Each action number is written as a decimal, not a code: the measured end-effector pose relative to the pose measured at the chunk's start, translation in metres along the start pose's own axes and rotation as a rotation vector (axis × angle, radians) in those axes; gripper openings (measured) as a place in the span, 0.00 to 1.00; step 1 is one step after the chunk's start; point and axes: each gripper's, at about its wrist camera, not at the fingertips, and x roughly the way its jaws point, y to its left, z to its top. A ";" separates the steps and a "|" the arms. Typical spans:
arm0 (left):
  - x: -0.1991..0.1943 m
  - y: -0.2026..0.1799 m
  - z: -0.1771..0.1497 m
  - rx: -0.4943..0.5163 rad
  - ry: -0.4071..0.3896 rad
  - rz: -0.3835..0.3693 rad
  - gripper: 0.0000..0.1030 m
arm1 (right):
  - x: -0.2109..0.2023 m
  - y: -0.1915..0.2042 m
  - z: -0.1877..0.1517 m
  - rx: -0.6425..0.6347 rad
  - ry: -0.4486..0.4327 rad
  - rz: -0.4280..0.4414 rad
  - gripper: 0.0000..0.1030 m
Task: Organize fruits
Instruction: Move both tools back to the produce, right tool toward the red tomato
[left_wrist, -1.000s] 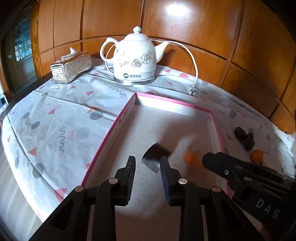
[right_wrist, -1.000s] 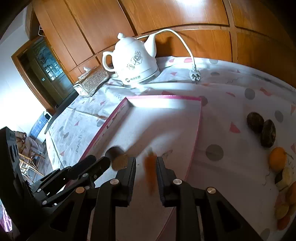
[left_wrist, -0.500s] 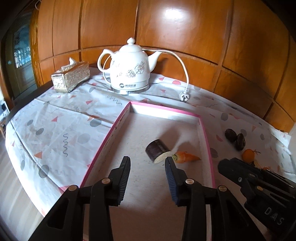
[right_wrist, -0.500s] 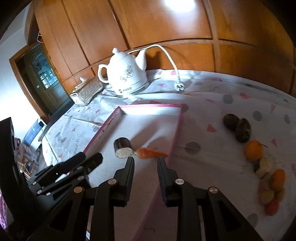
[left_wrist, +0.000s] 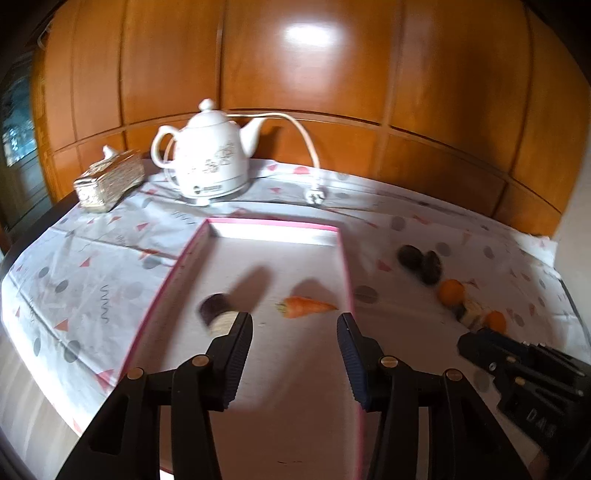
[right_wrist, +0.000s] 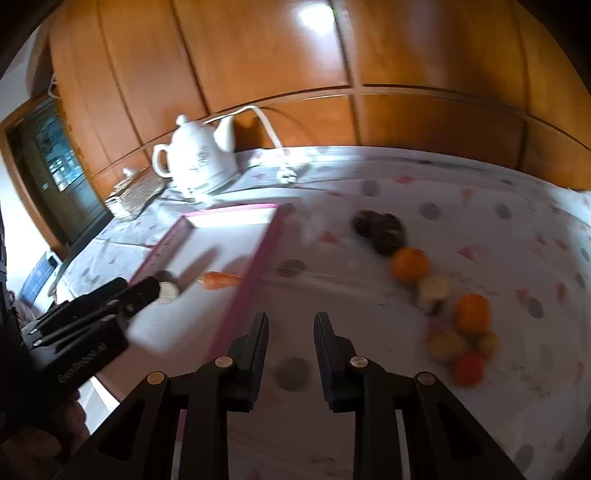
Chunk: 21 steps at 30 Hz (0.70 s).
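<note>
Small orange carrot (left_wrist: 306, 306) in pink-rimmed white tray (left_wrist: 272, 223), just beyond empty, wide-open left gripper (left_wrist: 294, 334) jaws; right gripper (right_wrist: 290, 334) jaws parted, empty.

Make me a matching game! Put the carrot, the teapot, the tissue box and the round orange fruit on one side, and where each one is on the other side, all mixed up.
Things:
1. carrot
2. teapot
3. tissue box
4. round orange fruit

Places:
A. on the cloth, right of the tray
B. left of the teapot
C. inside the pink-edged tray
D. behind the tray, by the wooden wall

Pairs: 1-C, 2-D, 3-B, 4-A
</note>
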 end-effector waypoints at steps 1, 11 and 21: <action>0.000 -0.006 -0.001 0.014 0.004 -0.017 0.47 | -0.004 -0.008 -0.003 0.013 -0.004 -0.016 0.25; 0.009 -0.047 -0.015 0.109 0.056 -0.126 0.47 | -0.023 -0.097 -0.034 0.141 0.049 -0.179 0.25; 0.025 -0.073 -0.024 0.153 0.127 -0.224 0.47 | -0.018 -0.124 -0.048 0.193 0.083 -0.191 0.25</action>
